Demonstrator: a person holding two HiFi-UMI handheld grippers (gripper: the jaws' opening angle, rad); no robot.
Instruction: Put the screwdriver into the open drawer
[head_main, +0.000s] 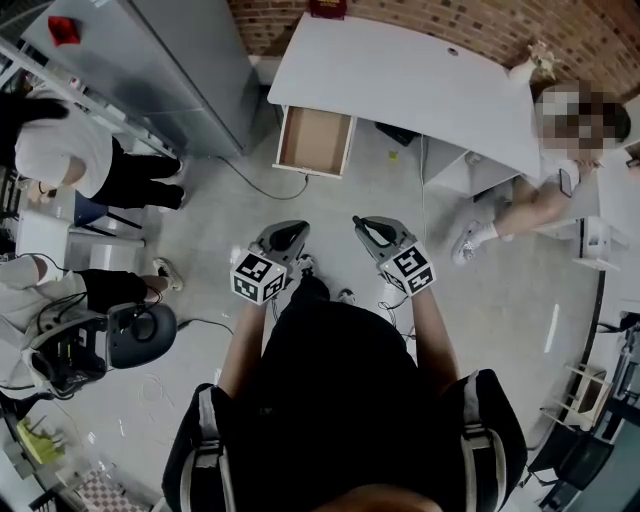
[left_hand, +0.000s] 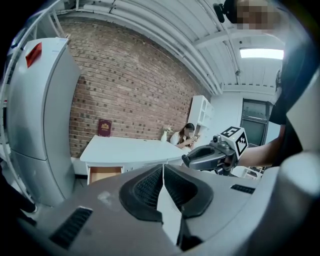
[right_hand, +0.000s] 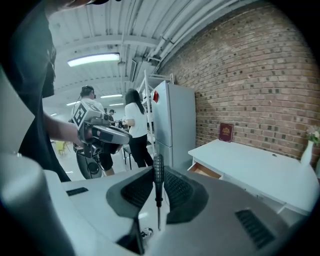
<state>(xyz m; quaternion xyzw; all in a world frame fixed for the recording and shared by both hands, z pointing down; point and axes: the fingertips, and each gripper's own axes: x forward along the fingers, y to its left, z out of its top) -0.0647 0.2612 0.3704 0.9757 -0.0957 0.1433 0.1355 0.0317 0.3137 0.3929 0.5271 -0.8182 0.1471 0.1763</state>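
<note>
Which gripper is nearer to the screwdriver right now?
Right. The right gripper is shut on the screwdriver itself; the left gripper, shut on nothing, is alongside and apart from it.

The person holds both arms out in front, with a gripper in each hand. The left arm (head_main: 238, 352) and the right arm (head_main: 433, 338) are bare. The left gripper (head_main: 288, 233) and the right gripper (head_main: 366, 229) sit side by side, near each other but not touching, and both point forward. The left gripper's jaws are pressed together with nothing between them. The right gripper's jaws squeeze a screwdriver (right_hand: 158, 172), which stands upright with its tip down
</note>
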